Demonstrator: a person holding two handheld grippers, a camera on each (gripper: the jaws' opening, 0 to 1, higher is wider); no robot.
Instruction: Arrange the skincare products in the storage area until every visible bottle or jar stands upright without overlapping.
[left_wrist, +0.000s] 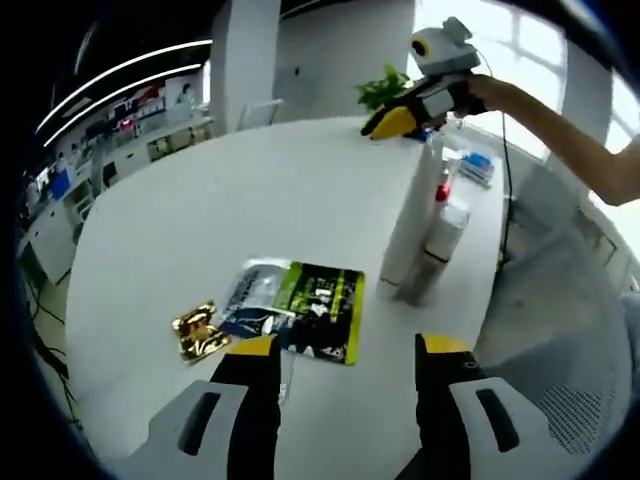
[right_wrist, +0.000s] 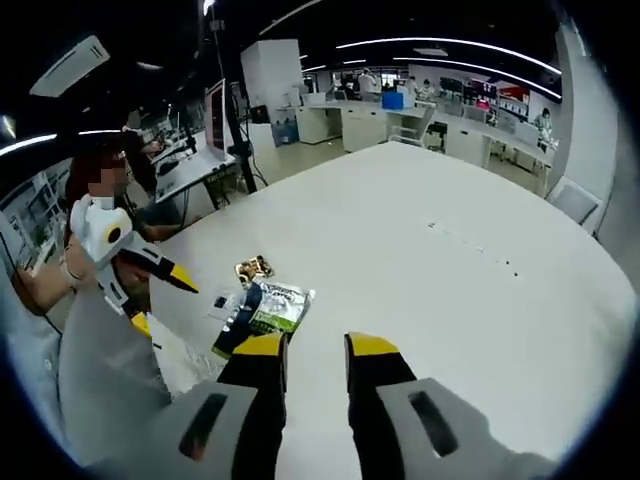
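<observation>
Yellow-tipped black left tongs (left_wrist: 345, 352) stand spread wide and released at the bottom of the left gripper view, nothing between the tips. Just beyond them a flat green-and-black printed sachet (left_wrist: 300, 308) lies on the round white tabletop (left_wrist: 200, 210), with a crinkled gold foil packet (left_wrist: 198, 331) just beside it. Farther on, near the tabletop's edge, a tall white bottle (left_wrist: 412, 222) stands upright, and a shorter white bottle with a red-marked top (left_wrist: 446, 226) stands close against it. Past them the right tongs (left_wrist: 392, 122), held by a person's bare arm (left_wrist: 560, 125), hover above the tall bottle. A small blue-and-white item (left_wrist: 478, 166) rests farther along the edge; what it is cannot be told. Most of the tabletop is bare.

In the right gripper view, the right tongs (right_wrist: 316, 352) sit with only a narrow gap, gripping nothing. Beyond lie the sachet (right_wrist: 265, 312) and gold packet (right_wrist: 254, 269); the left tongs (right_wrist: 160, 290) enter from the left side.
</observation>
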